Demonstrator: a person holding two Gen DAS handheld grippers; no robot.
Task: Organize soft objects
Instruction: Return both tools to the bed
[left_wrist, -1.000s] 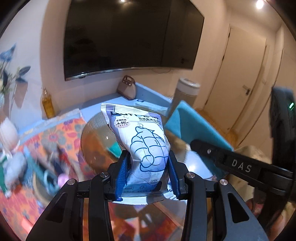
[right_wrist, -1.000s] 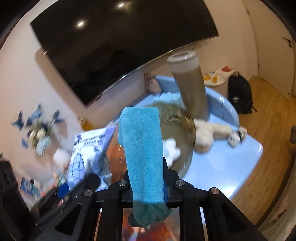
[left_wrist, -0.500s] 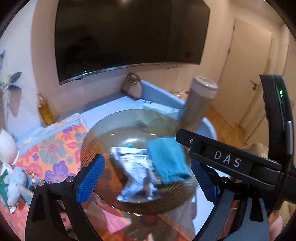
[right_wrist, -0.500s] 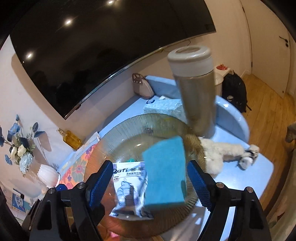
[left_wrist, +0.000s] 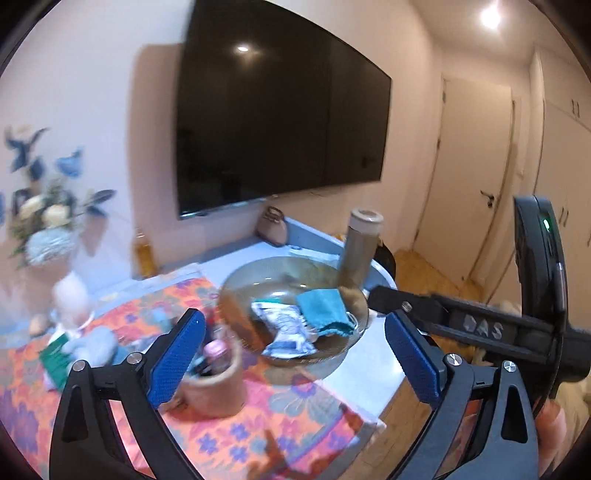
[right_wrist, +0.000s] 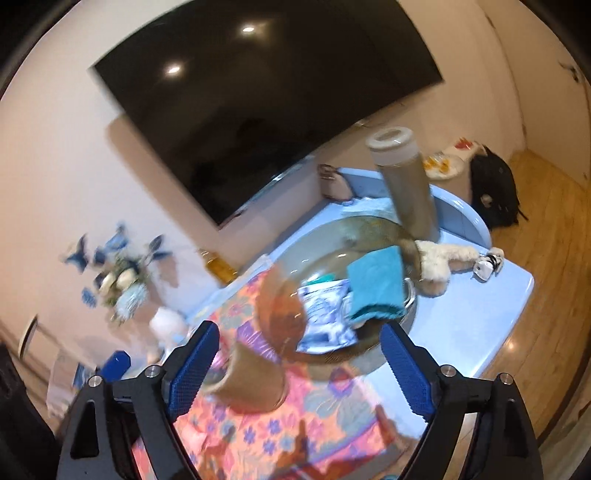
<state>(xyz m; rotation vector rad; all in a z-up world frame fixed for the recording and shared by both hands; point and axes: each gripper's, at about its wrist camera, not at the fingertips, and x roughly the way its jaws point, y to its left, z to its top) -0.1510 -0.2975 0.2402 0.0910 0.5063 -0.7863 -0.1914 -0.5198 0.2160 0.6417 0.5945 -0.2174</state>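
Both claws hang spread and empty: left gripper (left_wrist: 291, 354), right gripper (right_wrist: 299, 365). The teal cloth (right_wrist: 376, 284) lies limp across the crinkly packet (right_wrist: 325, 314) in the glass bowl (right_wrist: 280, 295). Light and floppy, probably; a pinch at the cloth's bunched edge looks best, though blur hides detail.

The big glass bowl (right_wrist: 288, 291) is open on top, so a gripper can come down into it; a tall bottle (right_wrist: 406, 184) stands at its far edge; a brown cup (right_wrist: 251, 384) stands just in front, in the way.
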